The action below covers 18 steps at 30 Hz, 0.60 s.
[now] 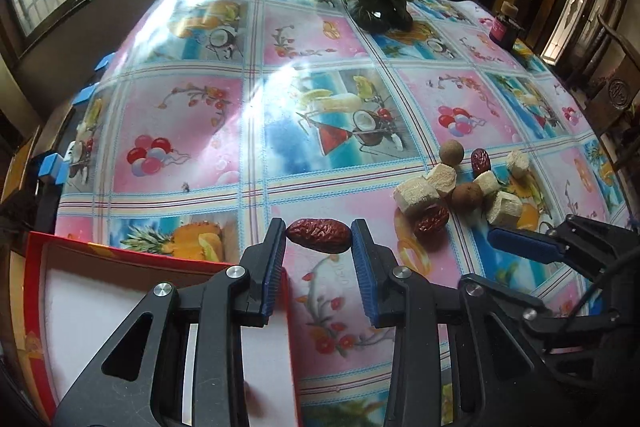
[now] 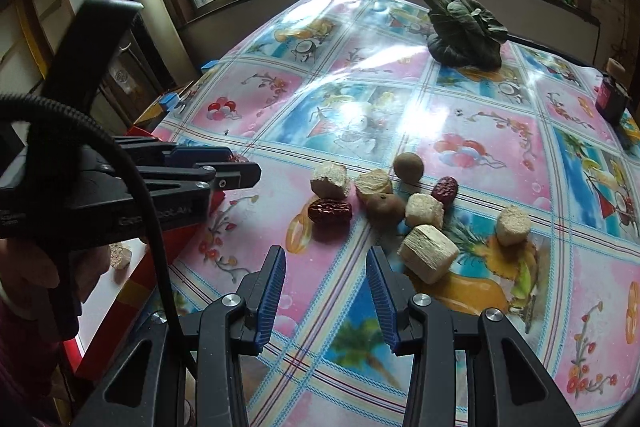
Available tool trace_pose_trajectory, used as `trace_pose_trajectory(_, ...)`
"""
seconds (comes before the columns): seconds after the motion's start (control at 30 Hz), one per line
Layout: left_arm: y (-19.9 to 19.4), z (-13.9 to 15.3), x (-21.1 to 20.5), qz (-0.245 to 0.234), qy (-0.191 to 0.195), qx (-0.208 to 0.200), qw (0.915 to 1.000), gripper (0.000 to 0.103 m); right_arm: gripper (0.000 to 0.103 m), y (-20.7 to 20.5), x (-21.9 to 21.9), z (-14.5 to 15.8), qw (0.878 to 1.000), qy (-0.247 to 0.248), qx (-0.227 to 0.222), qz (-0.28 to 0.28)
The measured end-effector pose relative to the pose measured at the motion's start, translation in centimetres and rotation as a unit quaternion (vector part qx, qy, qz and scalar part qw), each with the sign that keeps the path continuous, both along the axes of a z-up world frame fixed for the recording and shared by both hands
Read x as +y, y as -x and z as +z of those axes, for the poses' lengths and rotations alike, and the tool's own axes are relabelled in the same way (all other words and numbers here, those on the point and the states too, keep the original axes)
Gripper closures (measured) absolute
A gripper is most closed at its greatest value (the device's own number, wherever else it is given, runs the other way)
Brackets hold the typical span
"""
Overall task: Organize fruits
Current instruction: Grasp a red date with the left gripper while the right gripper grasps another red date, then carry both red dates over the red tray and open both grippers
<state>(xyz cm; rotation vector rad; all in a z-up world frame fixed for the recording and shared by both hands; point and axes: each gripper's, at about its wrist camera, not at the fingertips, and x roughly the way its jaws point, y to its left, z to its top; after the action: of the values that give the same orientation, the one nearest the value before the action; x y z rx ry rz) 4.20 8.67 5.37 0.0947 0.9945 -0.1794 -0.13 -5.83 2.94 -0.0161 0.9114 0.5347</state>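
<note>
- L gripper (image 1: 319,241): black arms, ribbed blue pads; jaws closed on a red date (image 1: 319,234), one pad at each end. Date is wrinkled, oblong, glossy dark red, held crosswise above the bench (image 1: 192,131).
- R gripper (image 2: 326,265): same build, jaws part open, nothing betw. them; hovers over the cloth near the pile.
- Bench cover: shiny plastic cloth, pink/blue squares w/ fruit & balloon prints, strong window glare mid-bench.
- Pile, R of centre: pale fibrous cut chunks, e.g. big faceted chunk (image 2: 428,253), cylinder chunk (image 2: 514,225) a bit apart; two round brown longans, rough skin (image 2: 408,166) (image 2: 385,207); two more wrinkled dates (image 2: 330,211) (image 2: 445,190). Most touch or sit just beside each other.
- Red box (image 1: 36,267), white inside, at near L bench edge, just L of the held date; one pale chunk (image 2: 119,255) lies in it.
- Far side: dark leafy vegetable (image 1: 374,1); small dark jar (image 1: 506,27) at far R edge.
- Open room: wide bare cloth across centre & L; near strip betw. box & pile is free.
</note>
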Motion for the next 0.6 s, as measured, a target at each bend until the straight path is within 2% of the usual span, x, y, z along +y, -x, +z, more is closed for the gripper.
trace_pose_trajectory(0.3, 2.8, 1.8, 3.1, 0.036, 0.006, -0.018, 0.9992, 0.07, 0.063, -3.2, 2.5, -1.8, 1.0, 0.029, 0.012, 0.005)
trace_pose_trajectory(0.33, 3.0, 1.8, 3.3, 0.041, 0.004, -0.019, 0.999, 0.07, 0.063, -3.3, 2.5, -1.7, 1.0, 0.028, 0.002, 0.003)
trace_pose_trajectory(0.37, 3.2, 1.8, 3.4, 0.044, 0.003, -0.02, 0.9988, 0.07, 0.065, -3.5, 2.5, -1.8, 0.999, 0.033, 0.0, 0.0)
trace_pose_trajectory(0.4, 3.5, 1.8, 3.6, 0.047, 0.003, -0.021, 0.9986, 0.07, 0.073, -3.6, 2.6, -1.7, 0.999, 0.037, -0.006, -0.001)
trace_pose_trajectory(0.6, 4.9, 1.8, 4.8, 0.065, 0.011, -0.02, 0.9976, 0.07, 0.073, -2.2, 2.7, -1.1, 0.998, 0.059, -0.019, 0.001)
